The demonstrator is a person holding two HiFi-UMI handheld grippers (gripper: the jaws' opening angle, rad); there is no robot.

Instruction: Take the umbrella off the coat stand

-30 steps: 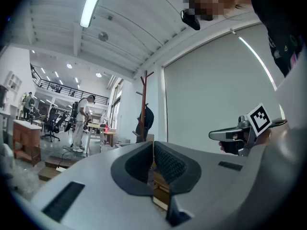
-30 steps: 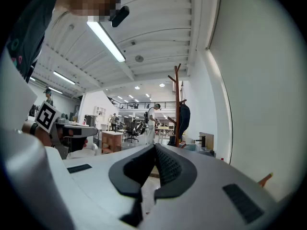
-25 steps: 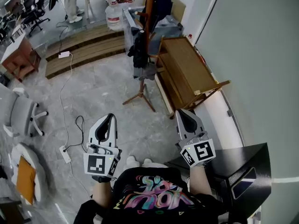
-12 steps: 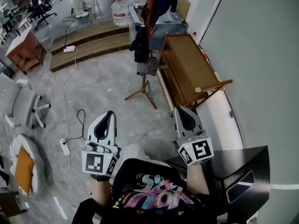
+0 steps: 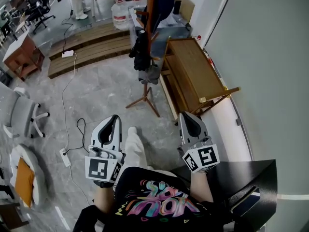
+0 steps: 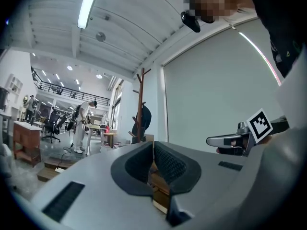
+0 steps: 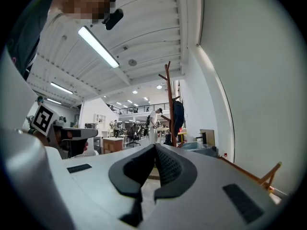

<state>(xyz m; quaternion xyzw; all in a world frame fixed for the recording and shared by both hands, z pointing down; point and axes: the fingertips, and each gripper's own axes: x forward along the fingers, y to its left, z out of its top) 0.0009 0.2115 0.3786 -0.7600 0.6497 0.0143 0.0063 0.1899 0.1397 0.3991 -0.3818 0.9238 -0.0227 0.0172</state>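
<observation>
Umbrella [image 5: 141,51] was hard to make out. It showed as a black folded bundle hanging against the pole of the coat stand [image 5: 150,18], handle and tip not distinguishable, with a grey piece [image 5: 152,74] just below it. The stand's top was cut off by the far edge of the head view. A dark bag or coat [image 5: 163,1] on its right side was partly cut off too. In the 2 gripper views the umbrella was too small and dark to separate from the other hanging things. It hung at the far end of the scene, well apart from the 2 grippers. Left gripper [image 5: 114,121] had its jaws closed together on nothing. Right gripper [image 5: 187,117] was also closed and empty.
</observation>
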